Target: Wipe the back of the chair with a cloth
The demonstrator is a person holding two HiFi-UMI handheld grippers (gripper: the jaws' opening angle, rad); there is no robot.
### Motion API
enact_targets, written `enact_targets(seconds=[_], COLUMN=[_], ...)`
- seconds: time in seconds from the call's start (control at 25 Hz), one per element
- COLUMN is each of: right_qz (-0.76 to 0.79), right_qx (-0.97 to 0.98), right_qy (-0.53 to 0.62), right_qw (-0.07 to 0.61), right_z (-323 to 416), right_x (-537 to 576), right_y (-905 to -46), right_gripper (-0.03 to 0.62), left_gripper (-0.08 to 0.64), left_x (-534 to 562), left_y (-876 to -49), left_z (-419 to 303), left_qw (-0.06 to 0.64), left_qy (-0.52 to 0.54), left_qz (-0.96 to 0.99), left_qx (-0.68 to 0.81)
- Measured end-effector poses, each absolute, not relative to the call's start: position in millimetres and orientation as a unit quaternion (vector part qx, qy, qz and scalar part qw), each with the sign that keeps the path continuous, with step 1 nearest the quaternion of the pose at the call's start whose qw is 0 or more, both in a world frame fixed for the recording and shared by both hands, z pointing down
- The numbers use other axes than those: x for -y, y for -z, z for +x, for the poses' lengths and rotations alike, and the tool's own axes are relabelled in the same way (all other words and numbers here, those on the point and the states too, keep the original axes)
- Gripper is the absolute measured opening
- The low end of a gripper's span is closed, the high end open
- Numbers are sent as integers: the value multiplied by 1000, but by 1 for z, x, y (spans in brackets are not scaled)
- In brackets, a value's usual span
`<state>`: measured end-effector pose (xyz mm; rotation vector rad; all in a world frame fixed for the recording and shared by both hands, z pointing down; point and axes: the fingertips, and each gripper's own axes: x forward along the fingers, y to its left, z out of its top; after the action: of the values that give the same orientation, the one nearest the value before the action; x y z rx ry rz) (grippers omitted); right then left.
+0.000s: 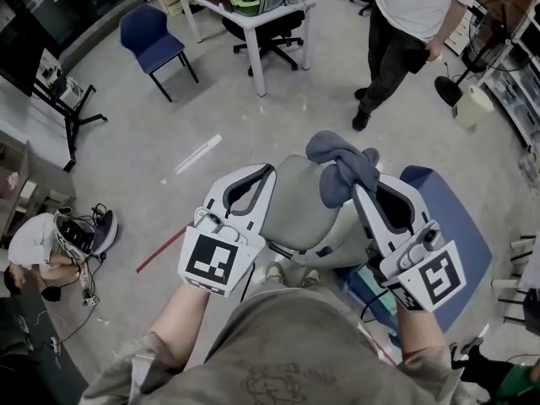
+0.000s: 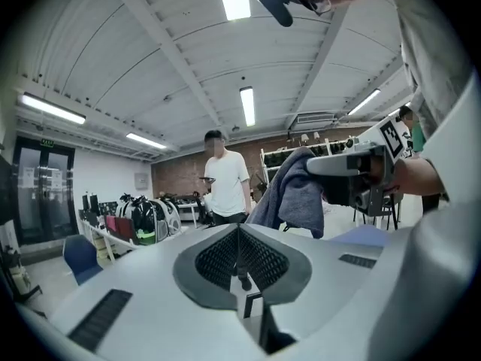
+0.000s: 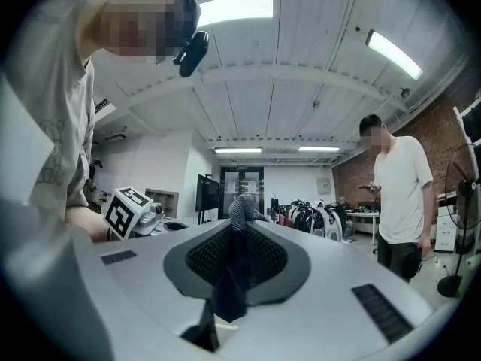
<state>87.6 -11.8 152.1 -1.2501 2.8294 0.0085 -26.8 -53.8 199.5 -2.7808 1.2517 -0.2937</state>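
Note:
The chair stands just in front of me, its grey back [image 1: 297, 202] between the two grippers and its blue seat [image 1: 456, 234] to the right. My right gripper [image 1: 360, 189] is shut on a grey-blue cloth [image 1: 341, 165], which is bunched over the top right of the chair back. The right gripper view shows the cloth [image 3: 231, 280] pinched between the jaws of the right gripper [image 3: 236, 235]. My left gripper [image 1: 267, 172] is at the chair back's left edge. Its jaws are together and hold nothing, as the left gripper view confirms for the left gripper [image 2: 239, 233], with the cloth [image 2: 299, 195] hanging at the right.
A person in a white shirt [image 1: 415, 24] stands beyond the chair. At the back are a white table [image 1: 257, 17], a black office chair [image 1: 272, 34] and a blue chair [image 1: 152, 42]. A fan [image 1: 472, 57] stands at the right. Gear and cables [image 1: 63, 236] lie on the floor at the left.

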Motion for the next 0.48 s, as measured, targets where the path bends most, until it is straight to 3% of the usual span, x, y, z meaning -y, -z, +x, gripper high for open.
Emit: enact_targets(seconds=[0.48], right_qz=[-424], right_qx=[-903], right_qy=[-44], right_qw=[54], right_z=[105], right_x=[-12], right_y=[-123], right_gripper=[63], left_gripper=[18], left_x=[42], left_y=[-173], left_z=[-19], left_qw=[43], left_qy=[59], left_qz=[-911], left_qx=[-405])
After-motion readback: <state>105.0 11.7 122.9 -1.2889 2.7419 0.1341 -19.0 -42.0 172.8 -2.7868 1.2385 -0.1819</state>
